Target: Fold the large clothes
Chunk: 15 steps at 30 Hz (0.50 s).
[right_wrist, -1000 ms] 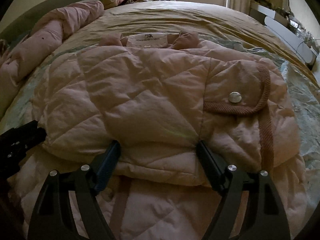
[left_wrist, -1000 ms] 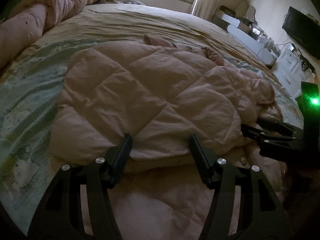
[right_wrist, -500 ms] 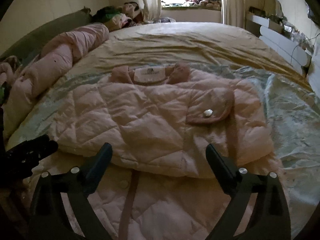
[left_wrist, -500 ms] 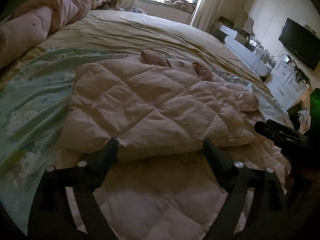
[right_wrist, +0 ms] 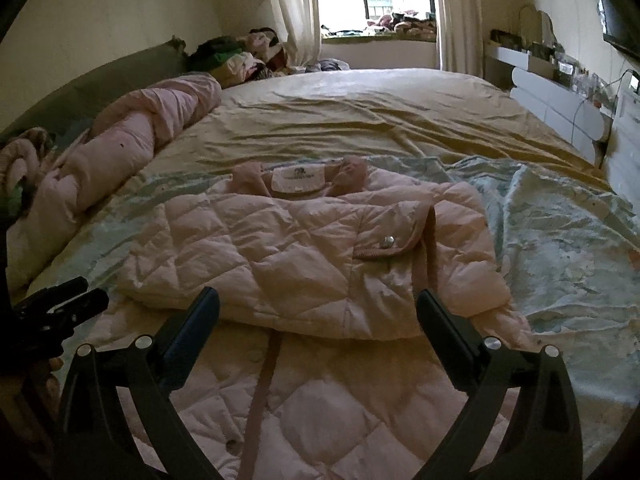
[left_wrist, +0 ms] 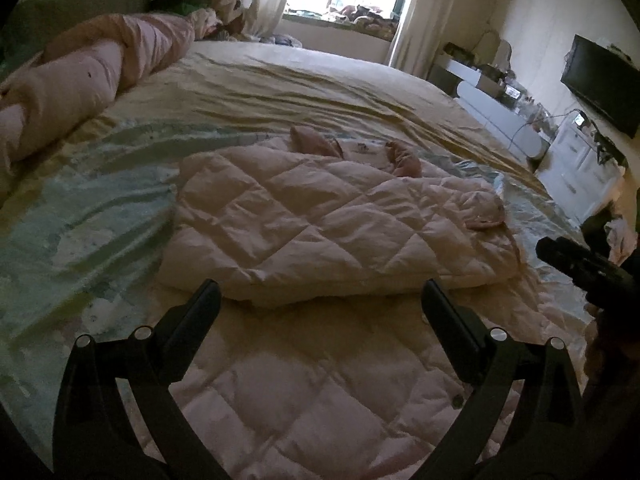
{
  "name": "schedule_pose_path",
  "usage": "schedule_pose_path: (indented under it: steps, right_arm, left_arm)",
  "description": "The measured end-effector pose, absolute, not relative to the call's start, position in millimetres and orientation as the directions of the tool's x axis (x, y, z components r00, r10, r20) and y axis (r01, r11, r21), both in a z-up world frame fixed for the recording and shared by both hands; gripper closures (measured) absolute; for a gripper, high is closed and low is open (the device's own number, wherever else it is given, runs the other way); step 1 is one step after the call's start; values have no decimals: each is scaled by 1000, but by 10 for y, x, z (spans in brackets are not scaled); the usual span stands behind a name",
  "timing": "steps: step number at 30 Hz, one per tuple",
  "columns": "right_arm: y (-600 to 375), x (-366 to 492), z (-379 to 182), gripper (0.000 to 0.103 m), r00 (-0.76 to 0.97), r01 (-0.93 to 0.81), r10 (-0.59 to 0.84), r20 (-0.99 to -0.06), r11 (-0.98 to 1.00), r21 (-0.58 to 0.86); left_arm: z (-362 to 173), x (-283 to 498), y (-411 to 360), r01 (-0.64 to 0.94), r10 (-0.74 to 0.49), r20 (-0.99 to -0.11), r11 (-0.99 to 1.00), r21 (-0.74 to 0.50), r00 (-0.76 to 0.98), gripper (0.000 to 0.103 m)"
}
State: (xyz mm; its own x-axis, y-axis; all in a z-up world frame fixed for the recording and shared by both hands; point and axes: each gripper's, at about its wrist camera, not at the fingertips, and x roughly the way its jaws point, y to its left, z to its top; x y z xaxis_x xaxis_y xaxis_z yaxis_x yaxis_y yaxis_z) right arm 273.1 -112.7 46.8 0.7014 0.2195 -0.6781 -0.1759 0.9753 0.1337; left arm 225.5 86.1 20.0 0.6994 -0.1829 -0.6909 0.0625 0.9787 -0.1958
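Observation:
A pale pink quilted jacket [left_wrist: 320, 220] lies on the bed, its upper part folded over the lower part, collar and white label [right_wrist: 298, 178] at the far end. A snap pocket flap [right_wrist: 388, 242] faces up. My left gripper [left_wrist: 320, 300] is open and empty, held above the lower part near the fold's edge. My right gripper [right_wrist: 318, 304] is open and empty, likewise just short of the fold. Each gripper shows in the other's view, the right one [left_wrist: 580, 264] and the left one [right_wrist: 60, 308].
The jacket lies on a pale green patterned sheet [right_wrist: 560, 248] over a yellow bedspread [right_wrist: 360, 112]. A rolled pink duvet [left_wrist: 80, 84] lies along the left. Clothes pile [right_wrist: 240, 56] near the window. White cabinets [left_wrist: 500, 112] and a TV [left_wrist: 600, 76] stand right.
Both grippers have pulled back and up from the fold's edge and opened wider. The folded jacket stays where it was laid.

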Motion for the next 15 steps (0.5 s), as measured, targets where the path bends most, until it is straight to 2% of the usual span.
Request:
schedule_pose_path:
  steps: [15]
  right_arm:
    - [-1173,2330,787,5,743,-198,239,-625,971,135]
  left_arm:
    - [498,1882,782,71,-180,-645,979,-191,743,9]
